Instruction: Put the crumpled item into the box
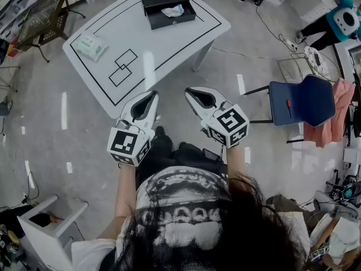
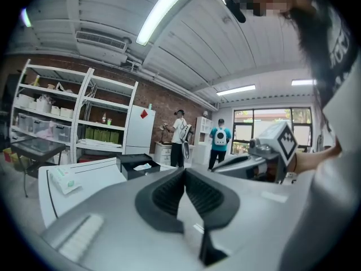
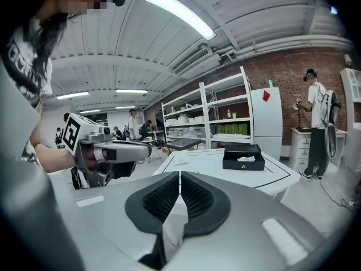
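Observation:
A black box point(image 1: 167, 5) stands open at the far end of the white table point(image 1: 169, 44). A crumpled white item point(image 1: 173, 11) lies inside it. The same box point(image 3: 243, 157) with the item point(image 3: 246, 158) shows in the right gripper view, and smaller in the left gripper view as the box point(image 2: 138, 164). My left gripper point(image 1: 153, 93) and right gripper point(image 1: 188, 91) hang side by side off the table's near edge, close to my body. Both are shut with nothing between the jaws, as seen at the left gripper point(image 2: 184, 171) and the right gripper point(image 3: 179, 174).
A green-and-white tissue pack point(image 1: 90, 46) lies on the table's left part, near drawn black rectangles. A blue chair point(image 1: 307, 100) with pink cloth stands right, a dark mesh table point(image 1: 42, 16) far left, a white stool point(image 1: 48, 230) near left. People stand by shelves beyond.

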The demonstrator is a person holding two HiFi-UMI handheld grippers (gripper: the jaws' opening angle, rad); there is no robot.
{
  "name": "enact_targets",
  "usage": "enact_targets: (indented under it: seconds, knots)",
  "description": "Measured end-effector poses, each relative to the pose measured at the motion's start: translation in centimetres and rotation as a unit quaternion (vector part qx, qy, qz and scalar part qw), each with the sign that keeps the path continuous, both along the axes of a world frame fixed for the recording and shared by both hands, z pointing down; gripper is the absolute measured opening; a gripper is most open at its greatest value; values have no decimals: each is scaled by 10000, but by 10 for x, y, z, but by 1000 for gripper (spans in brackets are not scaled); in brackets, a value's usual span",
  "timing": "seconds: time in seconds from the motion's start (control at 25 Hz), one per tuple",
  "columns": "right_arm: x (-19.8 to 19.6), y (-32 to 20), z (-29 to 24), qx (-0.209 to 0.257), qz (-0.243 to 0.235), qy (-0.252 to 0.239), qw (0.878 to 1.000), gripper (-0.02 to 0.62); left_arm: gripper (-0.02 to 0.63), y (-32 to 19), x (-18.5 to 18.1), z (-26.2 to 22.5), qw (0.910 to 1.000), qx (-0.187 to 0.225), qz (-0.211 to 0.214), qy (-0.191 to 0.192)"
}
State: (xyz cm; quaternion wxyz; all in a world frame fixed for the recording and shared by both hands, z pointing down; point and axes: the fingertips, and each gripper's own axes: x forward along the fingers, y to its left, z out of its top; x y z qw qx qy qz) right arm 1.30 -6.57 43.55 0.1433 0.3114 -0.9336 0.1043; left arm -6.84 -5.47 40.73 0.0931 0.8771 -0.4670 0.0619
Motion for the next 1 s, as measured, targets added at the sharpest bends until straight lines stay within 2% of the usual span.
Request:
enact_targets:
  seconds: [0.08, 0.52, 1.0]
  knots:
    - [8, 11, 0, 2, -65, -44, 10000, 5, 0, 13, 8, 1, 9999, -4, -100, -12]
    - [37, 63, 3, 20, -447, -218, 9988, 3, 0, 74, 41, 7, 9987, -14, -500, -101]
    - [48, 107, 2, 192, -746, -126, 9969, 2, 0, 119, 59, 3, 9979, 121, -608, -159]
